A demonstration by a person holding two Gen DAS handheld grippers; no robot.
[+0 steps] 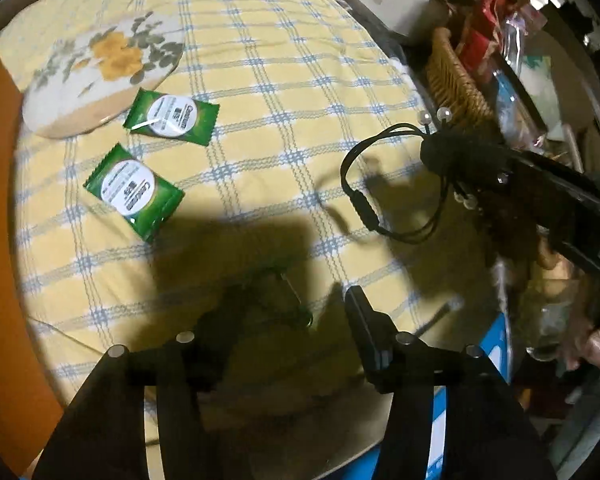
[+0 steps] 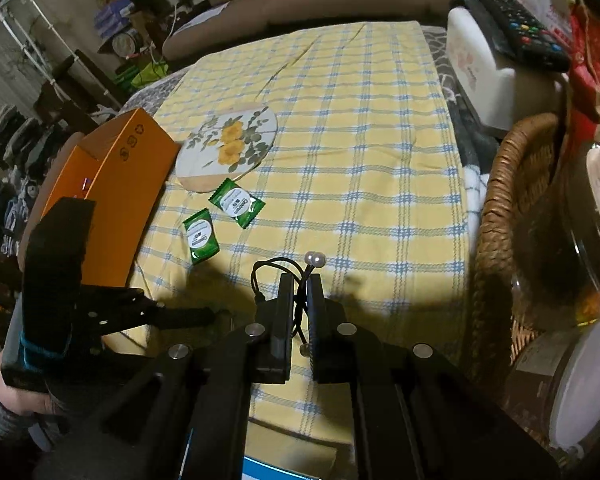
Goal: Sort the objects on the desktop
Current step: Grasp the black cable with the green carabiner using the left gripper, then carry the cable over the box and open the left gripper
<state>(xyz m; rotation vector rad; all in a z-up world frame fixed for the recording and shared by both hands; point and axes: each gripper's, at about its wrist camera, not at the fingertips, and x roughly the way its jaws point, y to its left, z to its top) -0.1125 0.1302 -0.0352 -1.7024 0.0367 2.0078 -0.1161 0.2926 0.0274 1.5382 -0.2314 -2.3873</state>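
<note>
My right gripper (image 2: 300, 280) is shut on a black hair tie with pearl beads (image 2: 315, 259) and holds it above the yellow checked cloth. In the left wrist view the hair tie (image 1: 363, 204) hangs from the right gripper (image 1: 443, 152) at the right. My left gripper (image 1: 292, 300) is open low over the shaded cloth, with a third green packet (image 1: 284, 300) dimly seen between its fingers. Two green packets (image 1: 172, 116) (image 1: 134, 192) lie beside a round floral mat (image 1: 100, 68). They also show in the right wrist view (image 2: 237, 203) (image 2: 200, 236).
An orange box (image 2: 112, 184) stands at the table's left edge. A wicker basket (image 2: 499, 220) with jars stands at the right, behind it a white tissue box (image 2: 483, 68) with a remote control (image 2: 519, 28) on top. A blue object (image 2: 268, 470) lies at the near edge.
</note>
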